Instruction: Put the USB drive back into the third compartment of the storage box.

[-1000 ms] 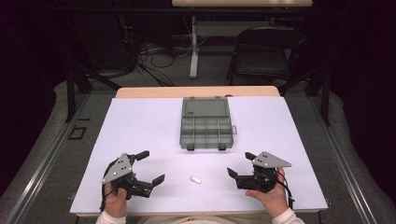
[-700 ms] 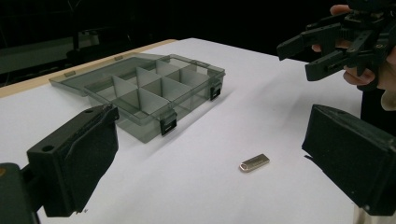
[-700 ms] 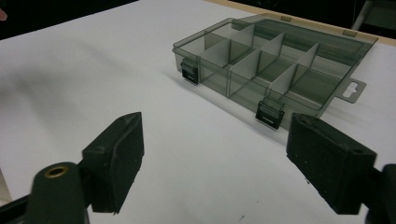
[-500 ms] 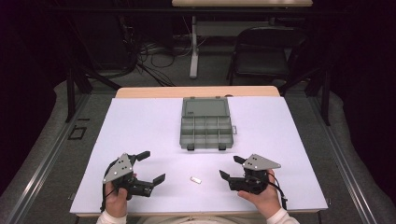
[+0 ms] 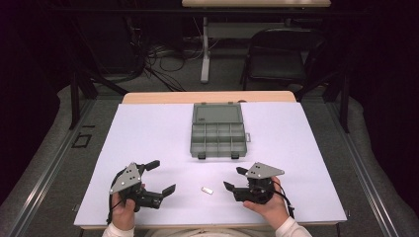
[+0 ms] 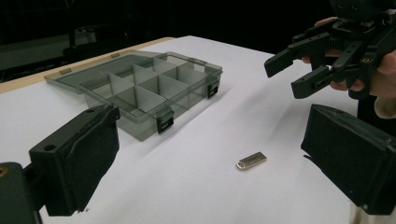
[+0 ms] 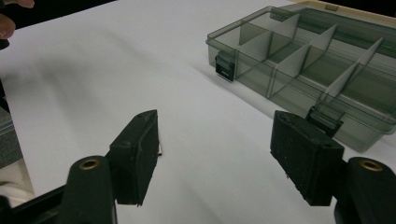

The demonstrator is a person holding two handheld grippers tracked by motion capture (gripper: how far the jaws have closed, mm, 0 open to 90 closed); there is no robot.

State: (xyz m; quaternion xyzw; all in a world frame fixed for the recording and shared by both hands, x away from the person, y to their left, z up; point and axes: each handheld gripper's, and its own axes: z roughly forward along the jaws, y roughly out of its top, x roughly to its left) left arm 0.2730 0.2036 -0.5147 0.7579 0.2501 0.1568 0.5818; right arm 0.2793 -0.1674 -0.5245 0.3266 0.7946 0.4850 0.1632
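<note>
Behind USB stick [image 5: 207, 190], open compartment box [image 5: 218, 131], apart

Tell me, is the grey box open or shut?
Open. The organizer box has its lid folded back flat on the table, and the left gripper view looks straight into its divided compartments, which look empty.

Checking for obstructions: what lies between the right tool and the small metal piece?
Nothing: in the high view, bare white table separates the right tool from the metal piece.
</note>
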